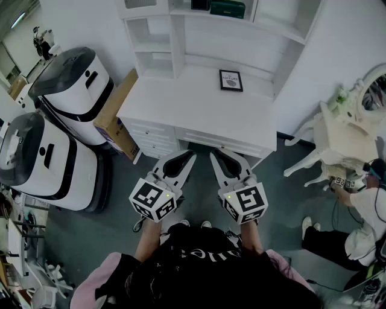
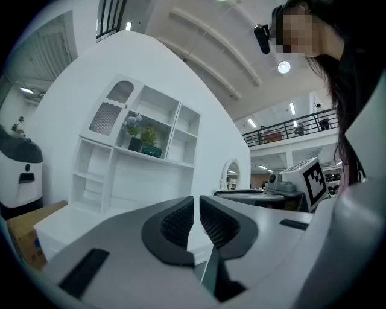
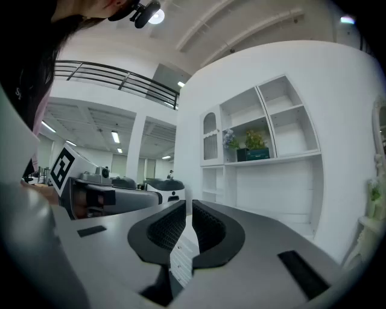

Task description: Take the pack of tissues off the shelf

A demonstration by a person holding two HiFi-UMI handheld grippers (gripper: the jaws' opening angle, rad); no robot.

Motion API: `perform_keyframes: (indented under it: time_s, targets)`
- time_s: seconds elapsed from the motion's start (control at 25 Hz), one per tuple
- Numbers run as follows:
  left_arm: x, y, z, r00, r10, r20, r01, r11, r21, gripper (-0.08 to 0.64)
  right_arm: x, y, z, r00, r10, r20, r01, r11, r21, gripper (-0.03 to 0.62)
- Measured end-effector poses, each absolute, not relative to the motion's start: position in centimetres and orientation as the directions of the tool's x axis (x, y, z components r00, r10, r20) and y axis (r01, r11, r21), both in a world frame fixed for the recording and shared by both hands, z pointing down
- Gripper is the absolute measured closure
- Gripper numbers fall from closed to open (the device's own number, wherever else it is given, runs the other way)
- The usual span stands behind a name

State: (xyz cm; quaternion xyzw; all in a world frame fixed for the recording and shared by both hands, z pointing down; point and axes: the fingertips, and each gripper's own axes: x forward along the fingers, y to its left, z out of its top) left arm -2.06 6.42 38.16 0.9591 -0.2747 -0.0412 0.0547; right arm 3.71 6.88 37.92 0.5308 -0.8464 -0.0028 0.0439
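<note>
the left gripper [image 1: 190, 157] and the right gripper [image 1: 213, 156] hang side by side just off the desk's [image 1: 199, 111] front edge, tips aimed toward it. each pair of jaws is clenched together with nothing between the ribbed pads, as the left gripper view and the right gripper view show. the pack of tissues [image 1: 227, 9], dark green, sits on the upper shelf [image 1: 271, 27] of the hutch along the desk's back edge, beside two small potted plants [image 2: 140, 130], well apart from both grippers. a framed picture [image 1: 231, 80] lies on the desk near its back right corner. a cardboard box [image 1: 114, 117] leans at the desk's left end.
</note>
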Motion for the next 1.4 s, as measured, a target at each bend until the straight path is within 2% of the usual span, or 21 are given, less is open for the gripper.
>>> perform_keyframes:
  time_s: [0.68, 1.4]
  targets:
    - [-1.0, 5.4, 39.4, 0.856, -0.516, 0.017, -0.516, -0.855, 0.054, 0.517, 6.3, 6.1, 39.0, -0.423, -0.902, 0.091, -0.900, 0.429, 0.073, 0.526]
    - [1.1, 6.6, 40.9, 0.818, -0.573, 0.047, -0.575, -0.817, 0.051, 0.517, 11.2, 7.6, 41.4, -0.449, -0.889, 0.089, -0.892, 0.451, 0.009, 0.525]
